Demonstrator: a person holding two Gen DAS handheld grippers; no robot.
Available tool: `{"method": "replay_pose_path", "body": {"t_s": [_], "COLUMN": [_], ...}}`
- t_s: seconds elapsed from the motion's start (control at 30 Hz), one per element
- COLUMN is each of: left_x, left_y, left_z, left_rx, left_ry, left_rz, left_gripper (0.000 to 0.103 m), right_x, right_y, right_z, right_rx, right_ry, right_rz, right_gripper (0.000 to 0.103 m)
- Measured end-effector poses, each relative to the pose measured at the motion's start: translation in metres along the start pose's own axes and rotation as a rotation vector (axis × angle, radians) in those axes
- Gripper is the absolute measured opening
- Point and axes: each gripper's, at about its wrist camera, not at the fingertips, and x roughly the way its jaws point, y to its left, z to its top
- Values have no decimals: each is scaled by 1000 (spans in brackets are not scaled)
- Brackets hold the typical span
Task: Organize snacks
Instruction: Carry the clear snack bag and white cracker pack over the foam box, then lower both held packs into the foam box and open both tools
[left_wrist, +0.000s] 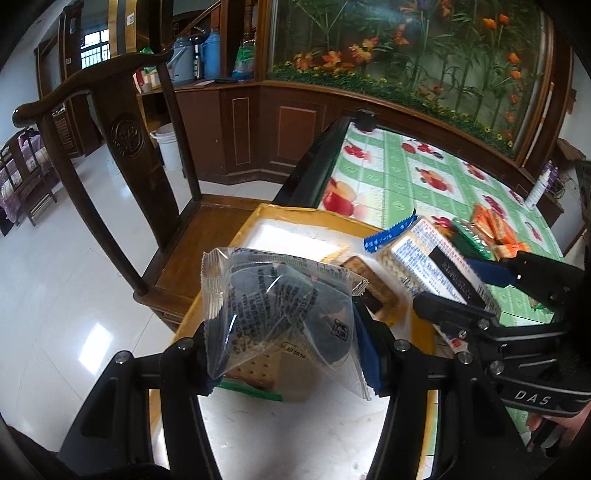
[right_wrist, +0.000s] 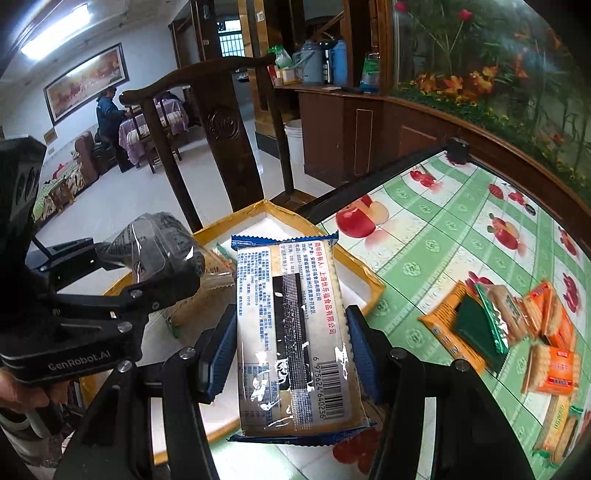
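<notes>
Two light, crinkly packets are being gripped mid-body: the left tongs (left_wrist: 288, 328) are pinching a clear plastic pouch of dark round biscuits (left_wrist: 277, 306), the right tongs (right_wrist: 291, 354) a stiff, breakable blue-edged cracker pack (right_wrist: 291, 332).

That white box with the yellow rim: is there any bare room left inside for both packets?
Yes. The box has bare white floor along its far rim and nearest the grippers. Its middle is crowded with cracker packs. On the tablecloth, orange snack packs crowd the near right; the far part is bare.

dark wooden chair (left_wrist: 122, 155), glossy white floor (left_wrist: 55, 277).
</notes>
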Motion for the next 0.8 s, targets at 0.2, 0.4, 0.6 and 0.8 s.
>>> {"method": "replay_pose_path", "body": {"t_s": [0.2,0.4,0.6,0.8], "left_x": [14,25,38,44], "left_y": [10,18,23,27], "left_z": [2,3,3,3], "left_rx": [-1,-17,-19,-19], "left_ry": [28,53,82,102], "left_rz": [19,39,75,87], "left_gripper": [60,60,60,59], "right_x": [17,35,53,67], "right_y": [6,7,4,-4], "right_z": [10,15,17,17], "right_rx": [2,12,33,79], "right_ry": [16,45,78,94], "right_rz": [14,38,48,90], "right_gripper": [57,57,57,57]}}
